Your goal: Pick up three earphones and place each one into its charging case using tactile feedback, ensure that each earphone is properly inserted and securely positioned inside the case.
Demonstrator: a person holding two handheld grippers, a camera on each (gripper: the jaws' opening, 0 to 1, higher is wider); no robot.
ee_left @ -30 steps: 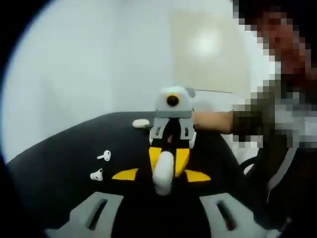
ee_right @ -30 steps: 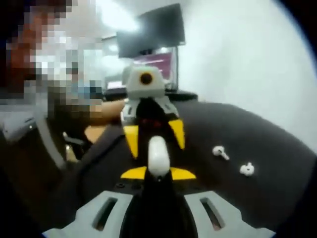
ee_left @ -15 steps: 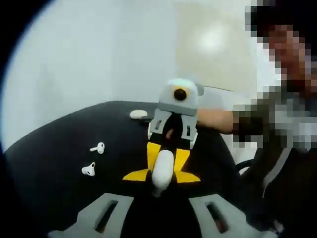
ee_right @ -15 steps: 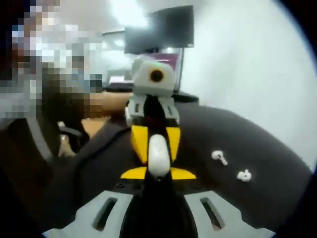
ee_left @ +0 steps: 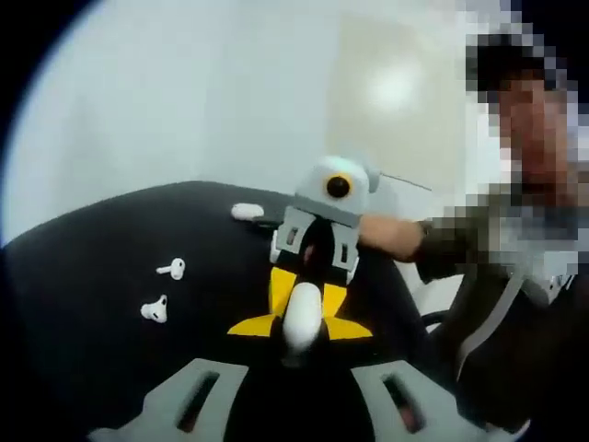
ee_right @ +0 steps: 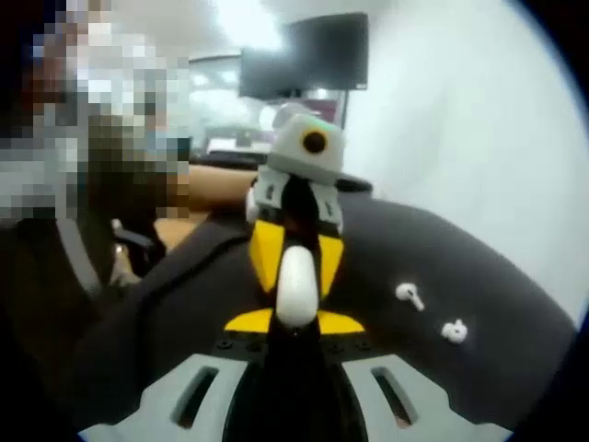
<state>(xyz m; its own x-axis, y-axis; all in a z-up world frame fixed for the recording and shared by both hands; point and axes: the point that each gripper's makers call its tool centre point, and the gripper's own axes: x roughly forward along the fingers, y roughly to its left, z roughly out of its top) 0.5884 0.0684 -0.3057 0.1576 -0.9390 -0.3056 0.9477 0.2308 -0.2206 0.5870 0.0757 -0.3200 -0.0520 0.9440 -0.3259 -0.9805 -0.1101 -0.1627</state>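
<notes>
- Left gripper view: the right claw point(ee_left: 296, 324) and the left claw point(ee_right: 296, 324) met nose to nose, both pinched on a white earphone case point(ee_left: 303, 314).
- Two loose earphones point(ee_left: 155, 309) point(ee_left: 172, 269) lay apart on the black bench point(ee_left: 92, 276).
- Risk: opposing pulls might twist the smooth case free.

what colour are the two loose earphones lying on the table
White, against the black table; the two earphones show best in the left gripper view.

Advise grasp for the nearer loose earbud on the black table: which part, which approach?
Judgement call: grip the nearer earbud across its bulbous head, coming down from above. It lies flat on the black table with its stem sideways, apart from the second earbud, so a top-down pinch looks unobstructed. Finer orientation is too blurred to tell.
</notes>
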